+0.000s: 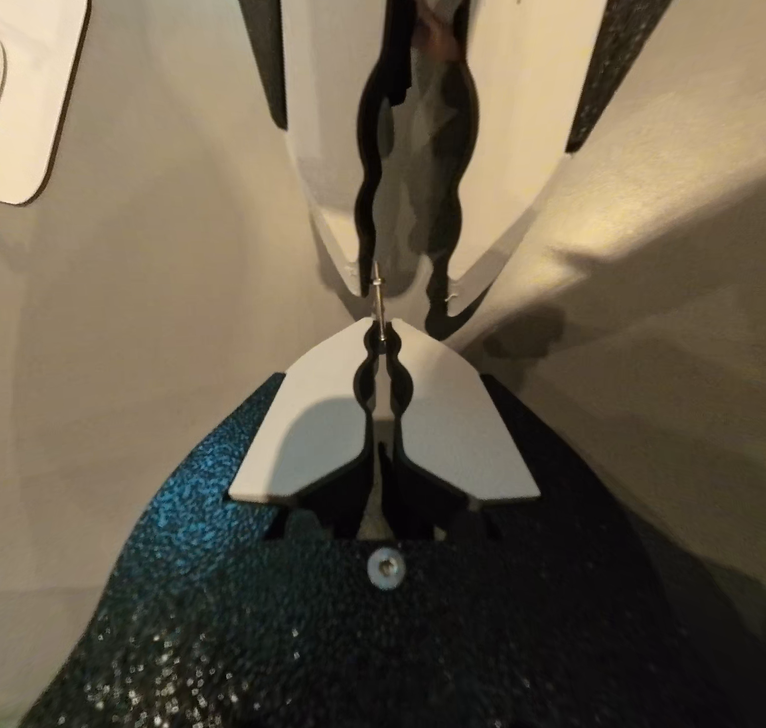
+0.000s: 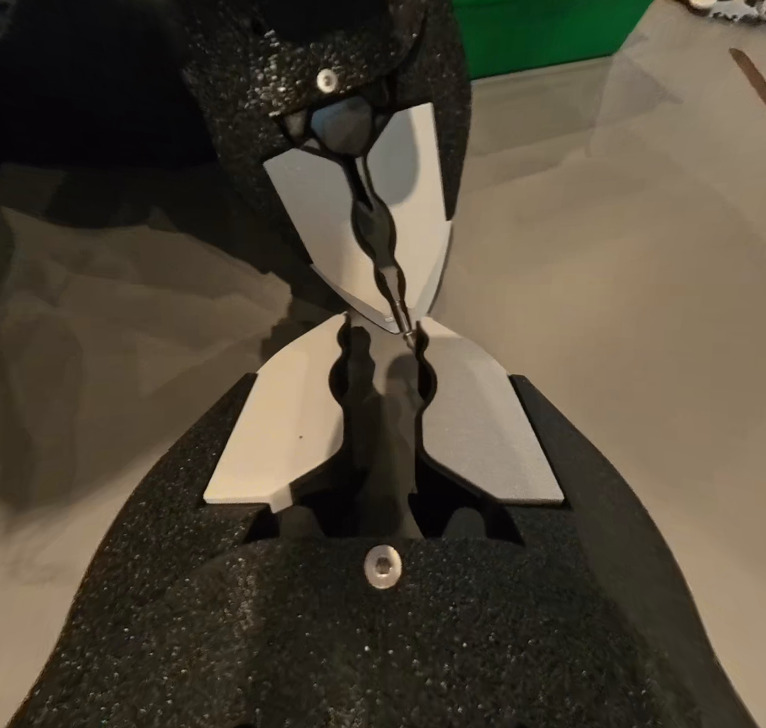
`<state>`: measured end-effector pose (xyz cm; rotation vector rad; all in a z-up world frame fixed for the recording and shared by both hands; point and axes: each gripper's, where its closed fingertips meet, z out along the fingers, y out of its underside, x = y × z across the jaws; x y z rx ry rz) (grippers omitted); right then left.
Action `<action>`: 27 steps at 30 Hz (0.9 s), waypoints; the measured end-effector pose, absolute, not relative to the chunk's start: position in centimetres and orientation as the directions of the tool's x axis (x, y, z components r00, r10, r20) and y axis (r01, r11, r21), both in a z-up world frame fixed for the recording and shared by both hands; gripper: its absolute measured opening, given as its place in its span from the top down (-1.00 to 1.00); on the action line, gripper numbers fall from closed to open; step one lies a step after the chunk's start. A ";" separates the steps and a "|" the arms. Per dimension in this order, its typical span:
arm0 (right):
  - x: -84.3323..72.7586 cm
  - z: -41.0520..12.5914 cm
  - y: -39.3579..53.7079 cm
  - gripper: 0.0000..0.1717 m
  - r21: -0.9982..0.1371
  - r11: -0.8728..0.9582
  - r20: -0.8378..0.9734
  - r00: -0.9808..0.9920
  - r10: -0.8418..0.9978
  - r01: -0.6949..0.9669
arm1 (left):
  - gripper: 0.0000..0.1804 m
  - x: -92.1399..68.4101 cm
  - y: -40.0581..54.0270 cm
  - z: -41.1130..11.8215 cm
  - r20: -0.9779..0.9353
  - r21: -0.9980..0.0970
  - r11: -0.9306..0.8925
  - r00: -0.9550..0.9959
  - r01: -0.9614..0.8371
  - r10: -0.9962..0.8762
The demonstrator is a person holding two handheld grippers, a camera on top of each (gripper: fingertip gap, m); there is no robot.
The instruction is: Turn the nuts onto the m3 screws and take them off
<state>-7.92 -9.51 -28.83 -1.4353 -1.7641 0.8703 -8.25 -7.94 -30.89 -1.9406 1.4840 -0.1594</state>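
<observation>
My left gripper [image 1: 379, 322] is shut on the head end of a thin silver m3 screw [image 1: 378, 306]. The screw points forward, away from the left gripper. A small nut [image 1: 376, 282] sits on the screw near its far end. My right gripper [image 2: 381, 322] faces the left one, and its jaws stand wide open around the screw's tip. In the right wrist view the nut [image 2: 408, 334] lies against one pad [image 2: 420, 337], and the other pad is well clear of it. The left gripper [image 2: 404, 318] and the screw [image 2: 401, 314] show there from the front. The right gripper [image 1: 406, 291] comes in from the top of the left wrist view.
Both grippers hover over a plain grey table [image 2: 601, 252]. A white card with rounded corners [image 1: 37, 86] lies at the far left. A green box [image 2: 539, 16] stands at the back, with a dark thin strip [image 2: 750, 74] near the right edge. My two grippers' fingertips are within a few centimetres of each other.
</observation>
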 end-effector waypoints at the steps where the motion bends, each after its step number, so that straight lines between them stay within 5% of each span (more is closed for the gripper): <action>1: -7.8 -28.7 -9.9 0.75 -0.845 0.174 0.098 -0.173 0.980 0.506 | 0.97 -8.2 -8.0 -30.9 -0.295 -0.575 -0.120 0.342 -0.809 -0.892; 3: -7.7 -28.3 -10.2 0.89 -0.858 0.176 0.093 -0.191 0.977 0.482 | 0.97 -8.3 -8.0 -30.9 -0.292 -0.572 -0.125 0.344 -0.811 -0.892; 9: -8.0 -28.5 -9.4 0.66 -0.847 0.187 0.133 -0.142 0.981 0.497 | 0.97 -8.2 -8.0 -30.9 -0.296 -0.564 -0.123 0.339 -0.817 -0.893; 13: -7.9 -28.6 -10.4 0.88 -0.845 0.221 0.135 -0.206 0.969 0.486 | 0.98 -8.2 -8.0 -30.9 -0.296 -0.564 -0.121 0.337 -0.817 -0.894; 18: -8.2 -28.2 -9.4 0.60 -0.852 0.219 0.173 -0.140 0.975 0.475 | 0.97 -8.2 -8.1 -30.9 -0.299 -0.560 -0.117 0.331 -0.821 -0.895; 22: -8.0 -28.8 -10.6 0.84 -0.835 0.231 0.138 -0.216 0.967 0.499 | 0.98 -8.2 -8.1 -30.9 -0.287 -0.567 -0.124 0.337 -0.814 -0.897; 27: -8.3 -28.4 -9.4 0.56 -0.844 0.236 0.191 -0.142 0.971 0.482 | 0.97 -8.2 -8.1 -30.9 -0.287 -0.566 -0.124 0.336 -0.815 -0.897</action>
